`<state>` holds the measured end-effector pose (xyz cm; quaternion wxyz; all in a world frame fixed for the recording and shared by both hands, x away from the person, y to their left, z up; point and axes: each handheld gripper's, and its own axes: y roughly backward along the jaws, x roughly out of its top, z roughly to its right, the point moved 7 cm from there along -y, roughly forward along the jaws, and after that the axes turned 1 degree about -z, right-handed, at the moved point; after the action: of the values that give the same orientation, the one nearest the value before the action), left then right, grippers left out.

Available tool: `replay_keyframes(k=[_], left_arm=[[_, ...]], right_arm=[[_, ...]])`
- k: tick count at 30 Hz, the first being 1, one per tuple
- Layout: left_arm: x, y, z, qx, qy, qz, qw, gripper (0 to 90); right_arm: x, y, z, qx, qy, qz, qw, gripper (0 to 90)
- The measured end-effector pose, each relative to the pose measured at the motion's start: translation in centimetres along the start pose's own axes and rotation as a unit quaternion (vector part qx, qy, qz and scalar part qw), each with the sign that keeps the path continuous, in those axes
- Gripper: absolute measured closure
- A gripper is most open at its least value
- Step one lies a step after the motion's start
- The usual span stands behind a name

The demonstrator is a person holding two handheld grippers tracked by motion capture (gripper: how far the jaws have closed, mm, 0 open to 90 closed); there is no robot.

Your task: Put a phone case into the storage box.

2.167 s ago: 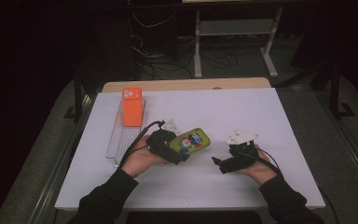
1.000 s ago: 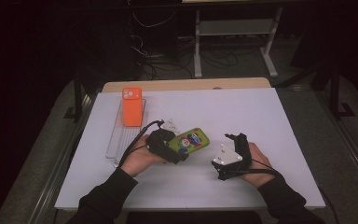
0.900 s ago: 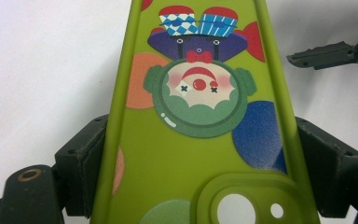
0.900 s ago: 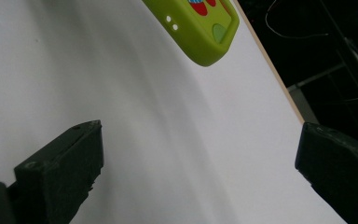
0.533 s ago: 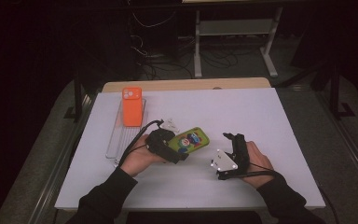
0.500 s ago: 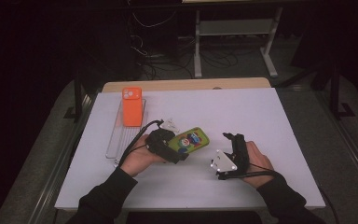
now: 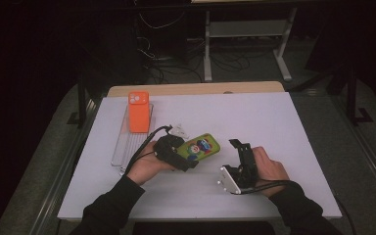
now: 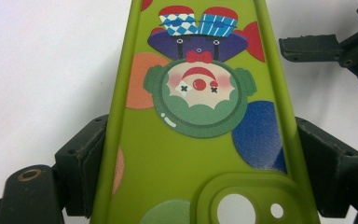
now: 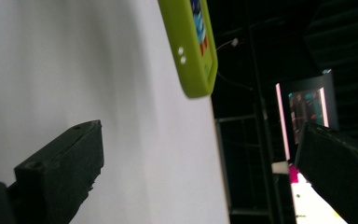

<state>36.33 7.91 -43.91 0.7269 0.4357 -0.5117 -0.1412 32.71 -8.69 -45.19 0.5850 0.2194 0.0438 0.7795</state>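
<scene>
While left gripper (image 8: 200,154) jaws pinch the glossy green phone case (image 8: 196,116) — right gripper (image 9: 205,172) jaws spread.

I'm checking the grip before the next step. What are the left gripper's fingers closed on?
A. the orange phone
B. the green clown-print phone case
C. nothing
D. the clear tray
B: in the left gripper view the fingers press both long edges of the green clown-print phone case.

Table (image 7: 274,122) evenly lit from above; surroundings dark. High view soft. Right gripper view dim, jaws blurred.
</scene>
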Motion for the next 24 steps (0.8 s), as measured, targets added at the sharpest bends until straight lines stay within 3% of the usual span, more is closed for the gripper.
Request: replay_keyframes(k=[1,3,4,6,10,11,12,16,18,20,24], left_arm=[[-0.1,0.0,-0.1,0.001,-0.007,-0.007,0.9999,15.7],[-0.1,0.0,-0.1,-0.001,-0.009,-0.008,0.9999,15.7],[0.1,-0.2,0.1,-0.002,0.006,0.005,1.0,15.7],[0.2,-0.2,0.1,-0.004,0.008,0.006,0.9999,15.7],[0.3,0.2,0.1,-0.002,-0.008,-0.006,1.0,15.7],[0.5,0.1,0.4,-0.003,0.005,0.007,1.0,15.7],[0.4,0.2,0.3,-0.004,-0.005,-0.001,1.0,15.7],[0.7,0.2,0.5,-0.004,0.003,0.008,1.0,15.7],[0.7,0.2,0.4,-0.004,0.002,0.007,1.0,15.7],[0.6,0.4,0.3,-0.004,-0.013,-0.005,0.9999,15.7],[0.7,0.5,0.2,-0.002,-0.015,-0.003,0.9999,15.7]], right_arm=[[0.1,0.1,0.0,-0.003,-0.003,-0.003,1.0,0.5],[0.4,0.0,-0.1,-0.007,0.019,0.004,0.9998,0.6],[0.6,0.0,-0.1,-0.012,0.029,0.007,0.9995,0.6],[1.0,-0.2,0.0,-0.027,0.045,0.018,0.9985,0.7],[1.4,-0.3,-0.3,-0.024,0.073,0.021,0.9968,3.0],[1.6,-0.4,-0.3,-0.029,0.076,0.025,0.9964,3.4],[1.8,-0.5,-0.2,-0.046,0.059,0.033,0.9966,4.1],[2.5,-0.8,0.1,-0.059,0.079,0.037,0.9944,10.2],[2.9,-0.9,0.0,-0.062,0.084,0.039,0.9938,12.6],[3.1,-1.1,-0.2,-0.065,0.084,0.04,0.9936,13.4],[3.4,-1.5,-0.5,-0.055,0.092,0.035,0.9936,18.9]])
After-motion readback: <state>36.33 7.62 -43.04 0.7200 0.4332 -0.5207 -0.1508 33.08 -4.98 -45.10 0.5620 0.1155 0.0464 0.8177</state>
